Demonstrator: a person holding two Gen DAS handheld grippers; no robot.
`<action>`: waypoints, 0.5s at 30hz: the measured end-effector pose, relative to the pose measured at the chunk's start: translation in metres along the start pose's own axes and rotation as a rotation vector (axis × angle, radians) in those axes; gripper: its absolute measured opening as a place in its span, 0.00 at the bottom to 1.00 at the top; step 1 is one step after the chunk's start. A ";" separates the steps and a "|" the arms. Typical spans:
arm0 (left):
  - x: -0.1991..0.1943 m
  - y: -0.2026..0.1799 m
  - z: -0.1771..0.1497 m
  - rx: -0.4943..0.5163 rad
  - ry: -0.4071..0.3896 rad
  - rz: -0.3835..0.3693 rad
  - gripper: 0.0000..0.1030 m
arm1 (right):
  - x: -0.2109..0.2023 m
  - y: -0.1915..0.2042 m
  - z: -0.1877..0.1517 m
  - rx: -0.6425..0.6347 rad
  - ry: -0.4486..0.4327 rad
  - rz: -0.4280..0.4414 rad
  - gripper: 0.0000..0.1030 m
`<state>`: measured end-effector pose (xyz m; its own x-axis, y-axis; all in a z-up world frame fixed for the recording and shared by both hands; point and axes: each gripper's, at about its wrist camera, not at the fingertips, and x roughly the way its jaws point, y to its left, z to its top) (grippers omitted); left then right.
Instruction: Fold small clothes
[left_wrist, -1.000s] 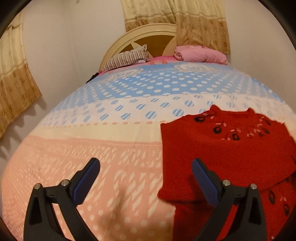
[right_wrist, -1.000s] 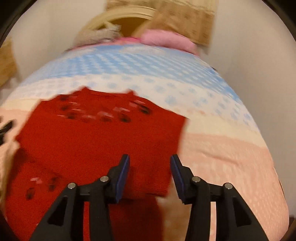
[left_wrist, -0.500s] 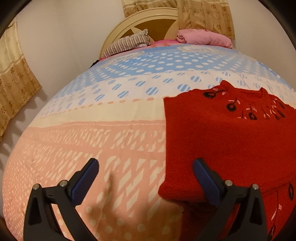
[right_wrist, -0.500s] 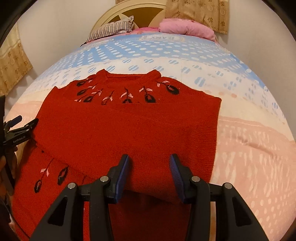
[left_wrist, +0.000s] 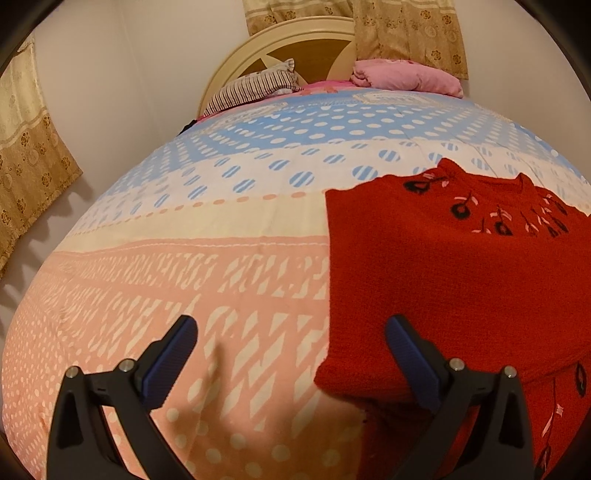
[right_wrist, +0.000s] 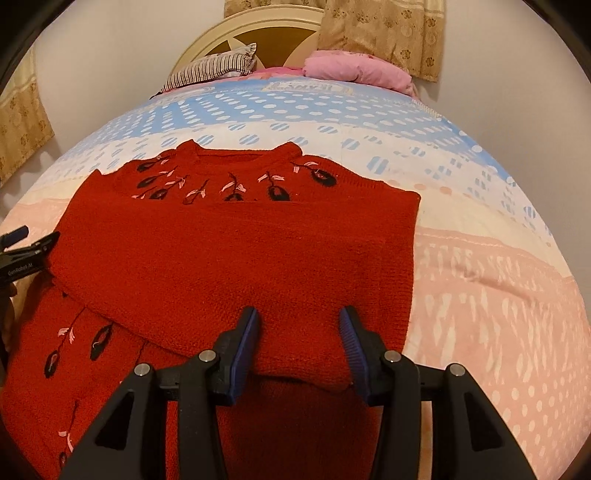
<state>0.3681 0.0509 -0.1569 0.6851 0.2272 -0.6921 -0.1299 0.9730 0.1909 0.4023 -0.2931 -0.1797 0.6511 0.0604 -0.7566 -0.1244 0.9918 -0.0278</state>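
Note:
A red knitted sweater with black and pink flower embroidery lies flat on the bed, collar toward the headboard and one layer folded across its front. My left gripper hangs open and wide just over the bedspread at the sweater's left edge; its right finger is above the folded corner. My right gripper is over the sweater, its jaws part open astride the near edge of the folded layer, and the pads do not press on it. The left gripper shows at the left border of the right wrist view.
The bedspread is pink, cream and blue with dots. A striped pillow and a pink bundle lie by the cream headboard. Curtains hang on the left wall and behind the headboard. White walls flank the bed.
Both grippers have come down closer to the bed, so the sweater looks larger and nearer. The right wrist view was blurred and is now sharp. Jaw widths look unchanged.

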 end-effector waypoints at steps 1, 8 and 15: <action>0.000 0.000 0.000 -0.001 0.000 -0.003 1.00 | 0.000 -0.001 -0.001 0.006 -0.003 0.006 0.46; -0.002 0.001 -0.001 -0.008 0.004 -0.033 1.00 | -0.002 -0.014 -0.003 0.074 -0.015 0.082 0.46; -0.031 0.004 -0.010 0.005 -0.040 -0.072 1.00 | -0.019 -0.014 -0.006 0.089 -0.047 0.100 0.46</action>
<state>0.3390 0.0480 -0.1419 0.7209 0.1544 -0.6756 -0.0755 0.9866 0.1449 0.3870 -0.3084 -0.1684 0.6735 0.1629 -0.7211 -0.1251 0.9865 0.1061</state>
